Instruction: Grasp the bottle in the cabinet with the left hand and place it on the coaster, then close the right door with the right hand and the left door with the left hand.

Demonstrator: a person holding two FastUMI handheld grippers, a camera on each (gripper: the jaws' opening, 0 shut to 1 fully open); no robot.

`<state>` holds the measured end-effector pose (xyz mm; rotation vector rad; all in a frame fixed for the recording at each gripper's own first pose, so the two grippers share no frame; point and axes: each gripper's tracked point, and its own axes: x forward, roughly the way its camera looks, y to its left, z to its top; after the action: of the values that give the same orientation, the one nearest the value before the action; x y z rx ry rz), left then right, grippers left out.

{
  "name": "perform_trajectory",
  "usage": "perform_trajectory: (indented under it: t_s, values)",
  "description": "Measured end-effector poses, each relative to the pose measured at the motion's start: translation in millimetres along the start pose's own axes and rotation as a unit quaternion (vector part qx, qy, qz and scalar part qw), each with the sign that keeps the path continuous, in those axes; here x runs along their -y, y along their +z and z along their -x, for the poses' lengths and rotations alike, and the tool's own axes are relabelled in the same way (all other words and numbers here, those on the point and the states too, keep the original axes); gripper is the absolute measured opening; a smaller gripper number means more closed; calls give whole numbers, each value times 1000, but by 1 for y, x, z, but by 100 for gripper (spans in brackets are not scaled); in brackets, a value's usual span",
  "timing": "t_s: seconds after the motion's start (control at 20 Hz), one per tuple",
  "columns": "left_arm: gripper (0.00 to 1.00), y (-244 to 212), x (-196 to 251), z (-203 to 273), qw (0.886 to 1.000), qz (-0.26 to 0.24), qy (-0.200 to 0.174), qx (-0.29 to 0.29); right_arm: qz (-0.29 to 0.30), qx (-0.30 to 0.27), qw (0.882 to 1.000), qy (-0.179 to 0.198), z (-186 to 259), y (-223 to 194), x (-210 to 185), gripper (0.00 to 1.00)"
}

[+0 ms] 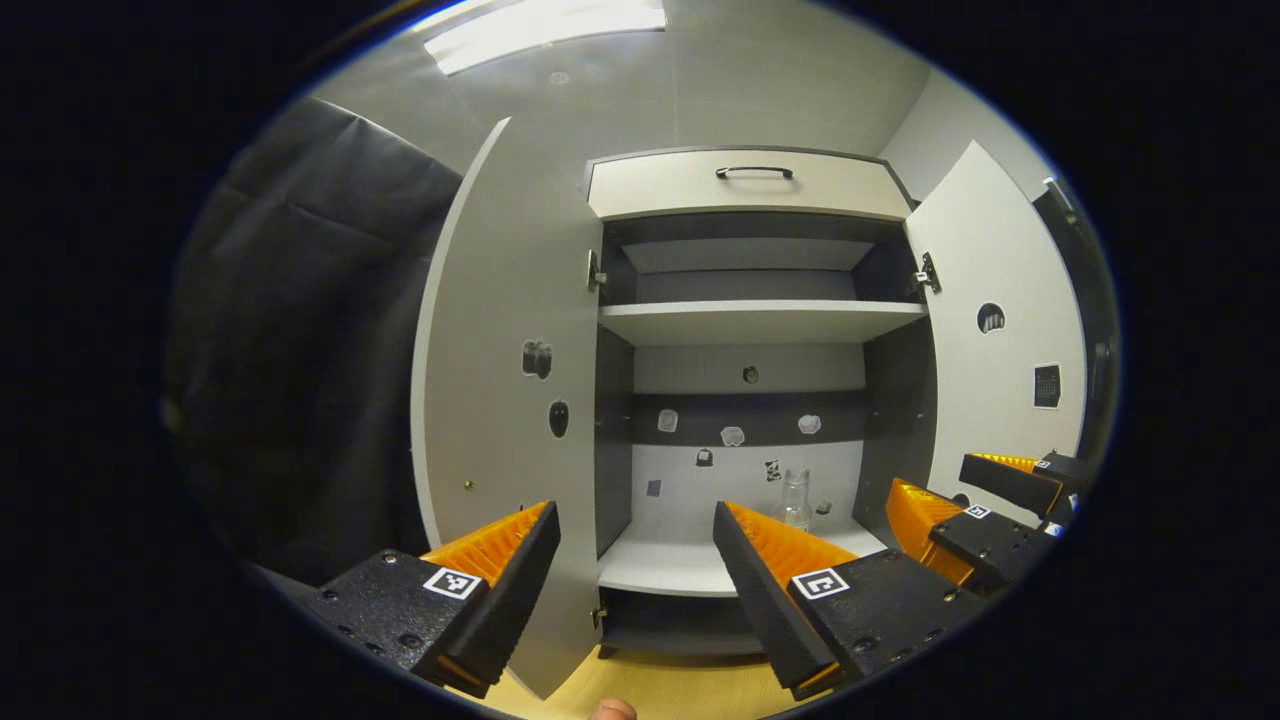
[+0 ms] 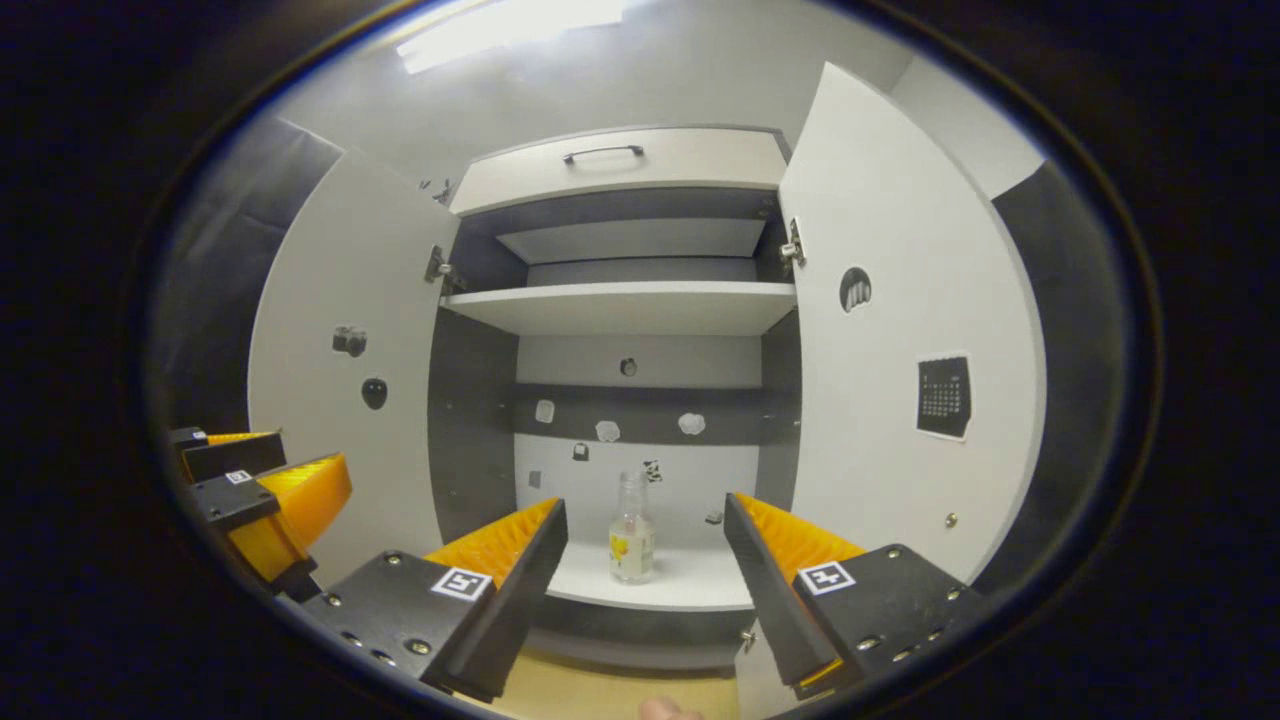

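Both doors hang open; the bottle [image 2: 632,528] stands on the cabinet's bottom shelf [image 2: 690,585], near its front edge. Left gripper [image 1: 636,560] and right gripper [image 2: 645,555] are spread, empty. The bottle, seemingly glass, could tip if nudged.

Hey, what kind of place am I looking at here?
Likely an indoor test booth, not a lived-in home: an open cabinet holding a single bottle, black cloth hung as a wall, and a ceiling light panel.
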<state>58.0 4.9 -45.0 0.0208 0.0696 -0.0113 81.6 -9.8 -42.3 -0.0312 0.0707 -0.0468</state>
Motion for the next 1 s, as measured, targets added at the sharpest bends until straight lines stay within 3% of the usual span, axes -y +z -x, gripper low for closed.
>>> perform_trajectory:
  t_s: [0.35,0.55,1.0]
  values:
    - [94,-23,61,-75,993,31,-117,-8,-5,0,1000,-6,2,3,6,96]
    - [97,-42,95,-119,987,32,-159,-25,-9,3,1000,-22,6,7,17,92]
    - [97,-90,168,-188,970,29,-233,-54,-4,24,998,-53,33,25,35,95]
